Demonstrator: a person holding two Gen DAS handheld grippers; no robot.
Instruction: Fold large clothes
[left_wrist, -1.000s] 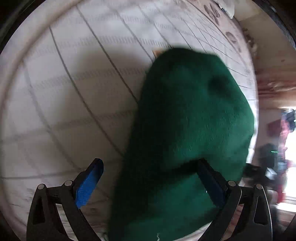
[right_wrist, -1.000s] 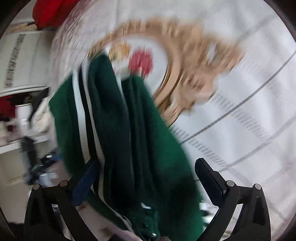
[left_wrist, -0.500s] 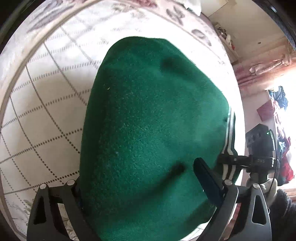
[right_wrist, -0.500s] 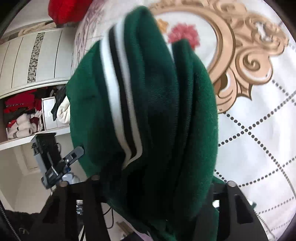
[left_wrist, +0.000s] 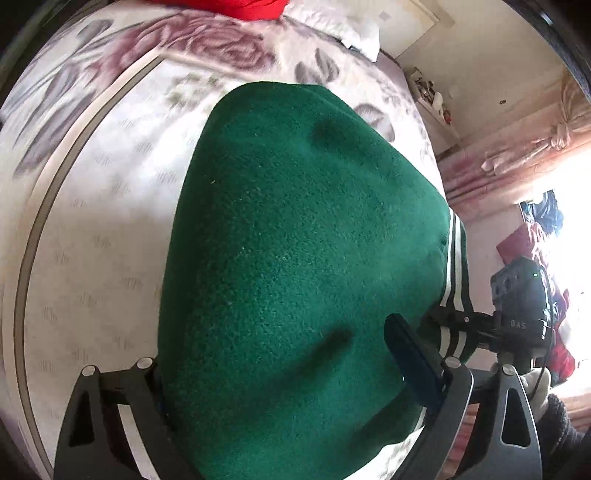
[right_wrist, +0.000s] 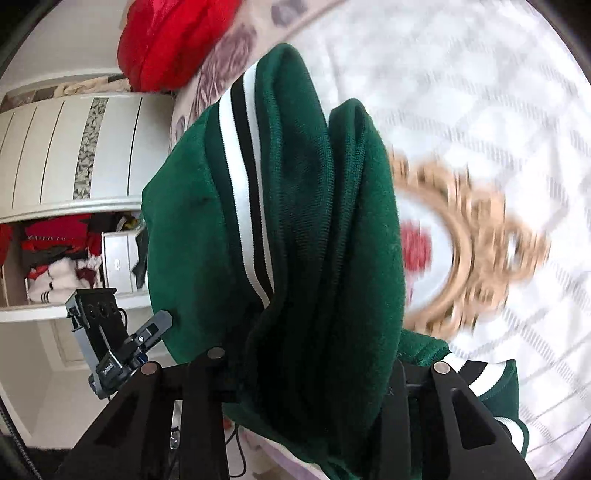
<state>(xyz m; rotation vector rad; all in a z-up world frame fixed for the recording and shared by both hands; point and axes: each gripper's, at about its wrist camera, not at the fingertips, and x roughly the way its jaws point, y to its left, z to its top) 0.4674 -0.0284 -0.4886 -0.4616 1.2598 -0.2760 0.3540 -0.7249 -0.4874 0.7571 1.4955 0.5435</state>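
Note:
A dark green fleece garment with white and black striped trim fills the left wrist view, bunched and lifted over the bed. My left gripper is shut on its thick folded edge; the left finger is hidden under cloth, the blue-padded right finger shows. In the right wrist view the same green garment hangs in folds with its striped band up. My right gripper is shut on a bunch of it, the fingertips buried in cloth.
The bed cover is white with dotted lines, a rose border and a gold ornament. A red bundle lies at the bed's head. A wardrobe with shelves of clothes and a camera on a stand are beside the bed.
Both grippers closed on the green garment and lifted it; the views tilted up toward the head of the bed, and the cloth hangs bunched between the fingers.

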